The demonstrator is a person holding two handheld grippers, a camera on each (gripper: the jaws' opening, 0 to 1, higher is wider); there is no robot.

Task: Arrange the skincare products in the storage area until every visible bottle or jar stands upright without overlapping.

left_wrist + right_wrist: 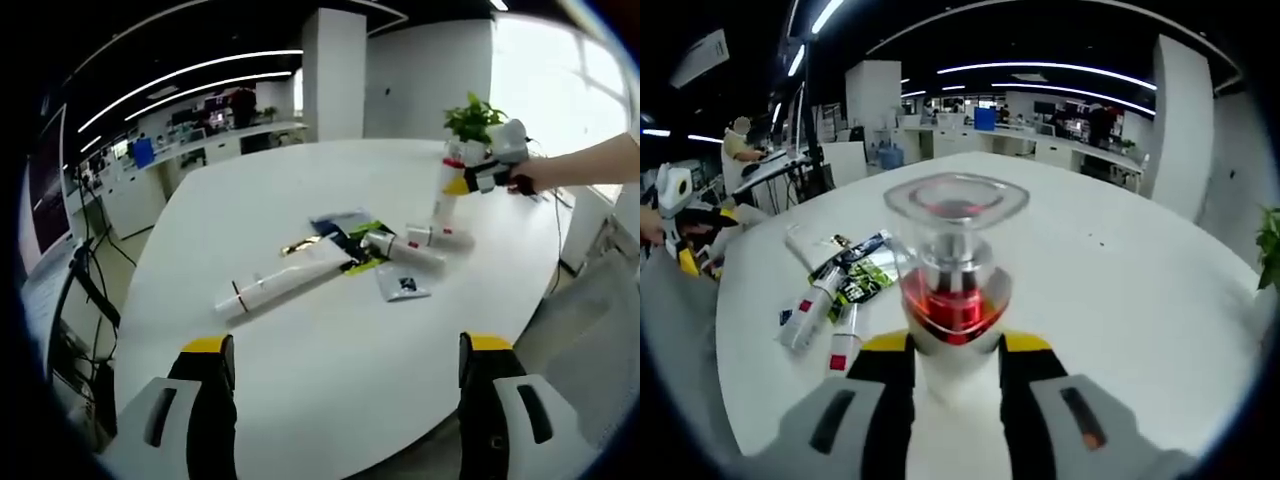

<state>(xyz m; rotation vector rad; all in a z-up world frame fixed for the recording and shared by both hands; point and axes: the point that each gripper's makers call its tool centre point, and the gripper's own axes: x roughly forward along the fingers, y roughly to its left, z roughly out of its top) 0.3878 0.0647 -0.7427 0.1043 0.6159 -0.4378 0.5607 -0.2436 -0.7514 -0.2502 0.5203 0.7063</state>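
The right gripper (955,375) is clamped on the white body of a pump bottle (954,290) with a clear cap and red collar; in the left gripper view the same bottle (449,190) is held upright at the far right of the white table (330,370), its base at or just above the surface, cap up, long axis near vertical. Contact with the table cannot be confirmed. The left gripper (345,375) stands with its jaws wide apart and nothing between them, back at the near edge of the table. Risk: the bottle is tall and narrow, so releasing it while tilted or not fully seated would likely tip it onto the tubes just beside it. A short tube (432,236) lies on its side directly next to the bottle's base, its axis roughly across the view. A second tube (400,249) lies flat over the printed sachets (350,240), and a long white tube (278,285) lies flat nearer the left gripper, axis diagonal, its end toward the sachets. These three are not yet upright. A careless sweep could roll them toward the table edge.
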